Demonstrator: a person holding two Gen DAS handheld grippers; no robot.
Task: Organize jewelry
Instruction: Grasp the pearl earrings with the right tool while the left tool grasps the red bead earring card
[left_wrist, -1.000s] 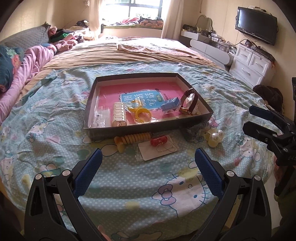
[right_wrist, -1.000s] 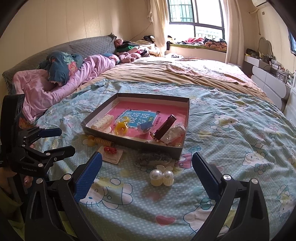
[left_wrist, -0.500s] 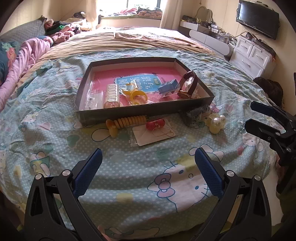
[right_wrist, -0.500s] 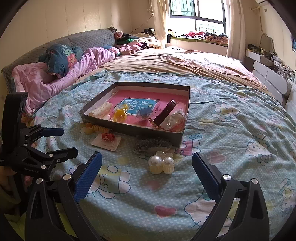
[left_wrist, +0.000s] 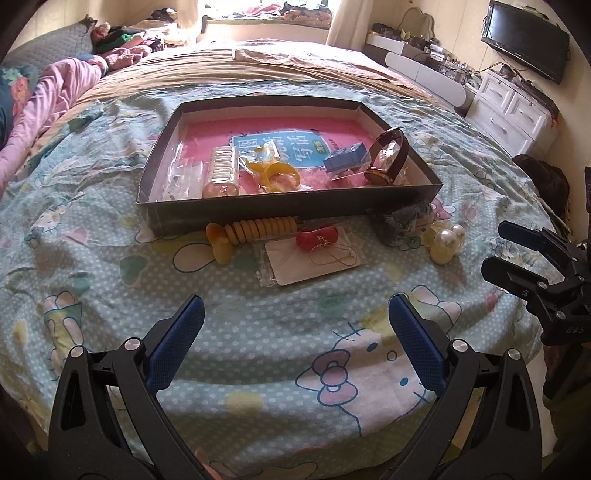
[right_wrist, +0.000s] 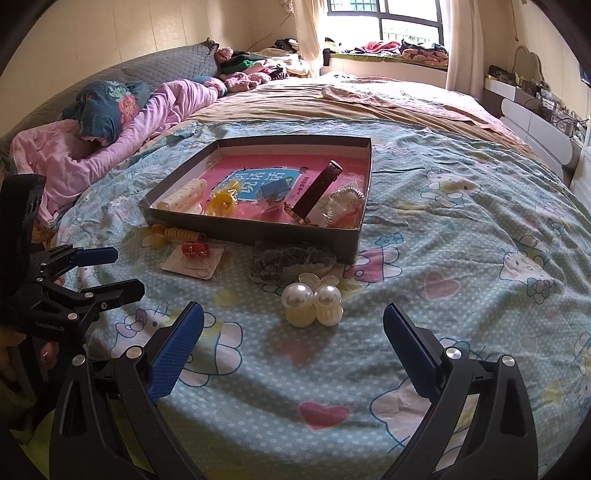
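Observation:
A dark shallow box (left_wrist: 291, 212) (right_wrist: 255, 230) with a pink floor lies on the bed. It holds a brown watch (left_wrist: 388, 155), a blue packet (left_wrist: 347, 158), yellow rings (left_wrist: 280, 175) and a cream clip (left_wrist: 221, 173). In front of it lie a yellow hair clip (left_wrist: 251, 230) (right_wrist: 173, 233), a white card with a red ornament and chain (left_wrist: 314, 254) (right_wrist: 194, 258), a dark bagged item (left_wrist: 399, 219) (right_wrist: 291, 260) and a pearl clip (left_wrist: 445, 242) (right_wrist: 312, 304). My left gripper (left_wrist: 295, 325) is open and empty, short of the card. My right gripper (right_wrist: 291, 332) is open and empty, just short of the pearl clip.
The bed has a blue cartoon-print sheet (left_wrist: 258, 332). Pink bedding and pillows (right_wrist: 110, 136) lie at the left. White drawers (left_wrist: 513, 114) and a wall television (left_wrist: 524, 40) stand to the right. The bed's near edge drops off just under both grippers.
Both grippers have moved forward and lower toward the items in front of the box. Both stay open. No item has moved.

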